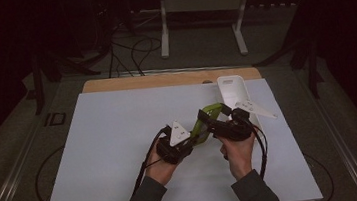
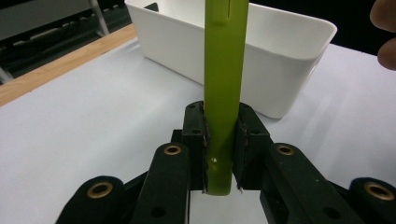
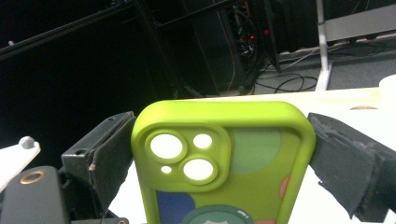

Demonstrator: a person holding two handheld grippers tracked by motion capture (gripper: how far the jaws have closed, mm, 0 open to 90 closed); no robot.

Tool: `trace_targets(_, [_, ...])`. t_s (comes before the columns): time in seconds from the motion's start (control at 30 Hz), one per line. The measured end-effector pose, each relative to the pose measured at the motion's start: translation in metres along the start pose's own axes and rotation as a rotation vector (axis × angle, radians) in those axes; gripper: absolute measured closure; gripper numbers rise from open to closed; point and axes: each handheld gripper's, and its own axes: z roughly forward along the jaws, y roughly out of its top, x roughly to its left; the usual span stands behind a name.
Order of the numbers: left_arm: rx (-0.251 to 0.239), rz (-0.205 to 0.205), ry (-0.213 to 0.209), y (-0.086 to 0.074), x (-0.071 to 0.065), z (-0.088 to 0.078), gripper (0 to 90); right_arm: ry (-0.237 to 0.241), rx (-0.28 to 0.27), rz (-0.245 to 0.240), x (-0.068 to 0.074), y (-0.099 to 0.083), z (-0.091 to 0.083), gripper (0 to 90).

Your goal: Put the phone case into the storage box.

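One white table [image 1: 116,152] carries the scene, its flat matte top set over a wooden board whose strip shows along the far edge. At the far right of that top stands one white plastic bin [image 1: 233,90], rectangular with rounded corners, smooth walls and an open top.

Above the middle of the table, slightly right and lifted off the surface, two black grippers meet on one lime-green phone case [image 1: 205,119].

The left gripper [image 2: 222,154], nearer and to the left in the high view, has its jaws pressed together on the thin edge of the case; both pads bear on the green sides, and the case rises straight up between them with the bin behind it.

The right gripper [image 3: 224,158], just right of it, stands wider: its two rough grey-black pads lie against the case's two long sides, pinching it across its width near the camera end.

The case is soft-looking, matte, with rounded corners, one raised square camera block pierced by four round holes of differing sizes, and coloured rounded patches on its back.
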Motion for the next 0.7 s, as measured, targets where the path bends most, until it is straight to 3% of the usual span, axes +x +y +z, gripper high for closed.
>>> trace_targets(0.33, [0.003,0.04,0.047,0.0,-0.0076,0.0016,77.7,-0.026,0.004,-0.011,0.0018,-0.0008,0.0023,13.2])
trace_targets(0.53, [0.015,0.044,0.039,-0.0005,-0.0065,0.0024,77.7,-0.031,0.017,-0.007,0.0012,-0.0007,0.0024,14.4])
trace_targets(0.7, [0.022,0.031,0.011,-0.0015,-0.0053,0.0047,76.9,-0.041,0.035,-0.032,0.0026,-0.0008,0.0028,15.3])
